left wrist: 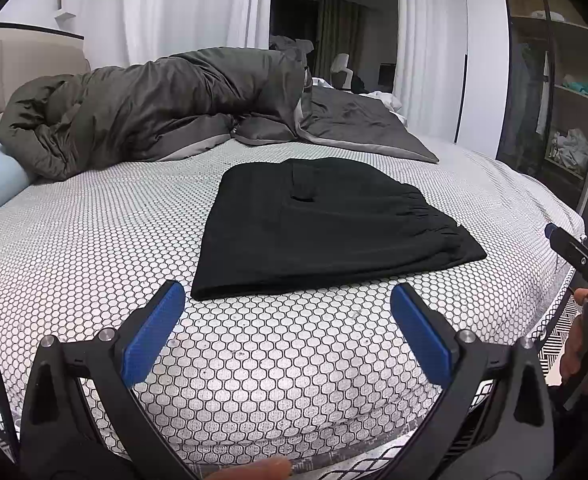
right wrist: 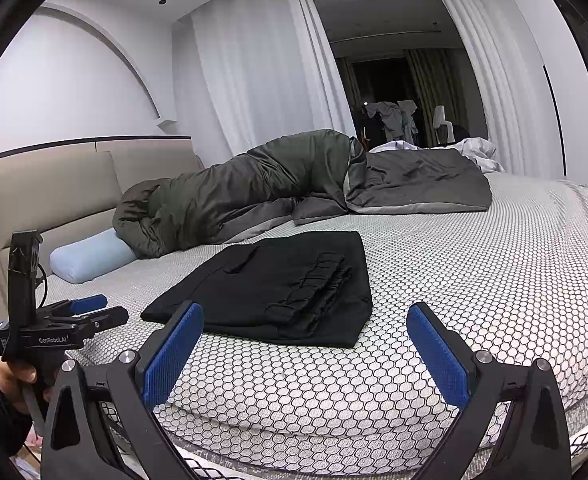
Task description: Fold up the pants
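A: Status? Pants point(left wrist: 326, 228) lie folded in a compact rectangle mid-bed point(left wrist: 93, 264), waistband stacked at right.

B: Left tongs point(left wrist: 287, 332) and right tongs point(right wrist: 306, 348) both released, clear of cloth. If you tidy, press the near fold flat; don't drag layers.

The pants point(left wrist: 318, 224) are plain black on a mattress point(left wrist: 93, 264) patterned with white cells outlined in black. The duvet point(right wrist: 253, 184) is dark olive-grey, the bolster point(right wrist: 89, 256) pale blue, the gripper pads point(right wrist: 173, 356) bright blue.
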`<action>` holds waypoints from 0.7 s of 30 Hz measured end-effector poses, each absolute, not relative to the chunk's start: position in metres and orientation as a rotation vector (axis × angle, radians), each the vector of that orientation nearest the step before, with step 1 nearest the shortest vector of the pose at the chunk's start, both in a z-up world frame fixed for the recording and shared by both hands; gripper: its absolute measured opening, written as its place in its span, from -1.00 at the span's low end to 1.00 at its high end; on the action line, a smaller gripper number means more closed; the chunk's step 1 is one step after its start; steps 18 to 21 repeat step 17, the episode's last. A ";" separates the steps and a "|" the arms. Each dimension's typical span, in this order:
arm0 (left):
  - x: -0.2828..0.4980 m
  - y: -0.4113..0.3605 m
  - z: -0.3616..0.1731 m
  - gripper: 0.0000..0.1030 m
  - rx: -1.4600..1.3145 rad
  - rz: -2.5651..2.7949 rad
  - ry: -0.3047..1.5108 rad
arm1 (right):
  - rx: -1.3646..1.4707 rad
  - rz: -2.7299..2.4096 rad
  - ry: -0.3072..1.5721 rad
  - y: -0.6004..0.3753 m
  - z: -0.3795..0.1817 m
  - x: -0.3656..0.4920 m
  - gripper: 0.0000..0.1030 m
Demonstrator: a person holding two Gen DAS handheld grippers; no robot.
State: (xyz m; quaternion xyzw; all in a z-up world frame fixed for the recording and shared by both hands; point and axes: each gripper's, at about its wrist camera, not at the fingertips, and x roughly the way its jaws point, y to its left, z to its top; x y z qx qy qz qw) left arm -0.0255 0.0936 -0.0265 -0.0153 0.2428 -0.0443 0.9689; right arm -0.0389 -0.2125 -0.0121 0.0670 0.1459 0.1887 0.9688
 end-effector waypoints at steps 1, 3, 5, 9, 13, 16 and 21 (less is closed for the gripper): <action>-0.026 0.094 -0.026 0.98 -0.031 -0.088 0.490 | 0.135 0.382 0.294 -0.212 -0.012 -0.039 1.00; -0.026 0.094 -0.026 0.98 -0.032 -0.088 0.489 | 0.135 0.383 0.293 -0.211 -0.012 -0.040 1.00; -0.026 0.094 -0.026 0.98 -0.031 -0.088 0.488 | 0.135 0.382 0.295 -0.211 -0.012 -0.040 1.00; -0.026 0.093 -0.026 0.98 -0.033 -0.088 0.487 | 0.133 0.384 0.295 -0.210 -0.011 -0.040 1.00; -0.027 0.092 -0.025 0.98 -0.031 -0.091 0.480 | 0.130 0.387 0.293 -0.209 -0.011 -0.040 1.00; -0.028 0.091 -0.025 0.98 -0.033 -0.092 0.477 | 0.127 0.388 0.292 -0.208 -0.011 -0.040 1.00; -0.028 0.091 -0.025 0.98 -0.034 -0.091 0.477 | 0.128 0.389 0.292 -0.208 -0.011 -0.040 1.00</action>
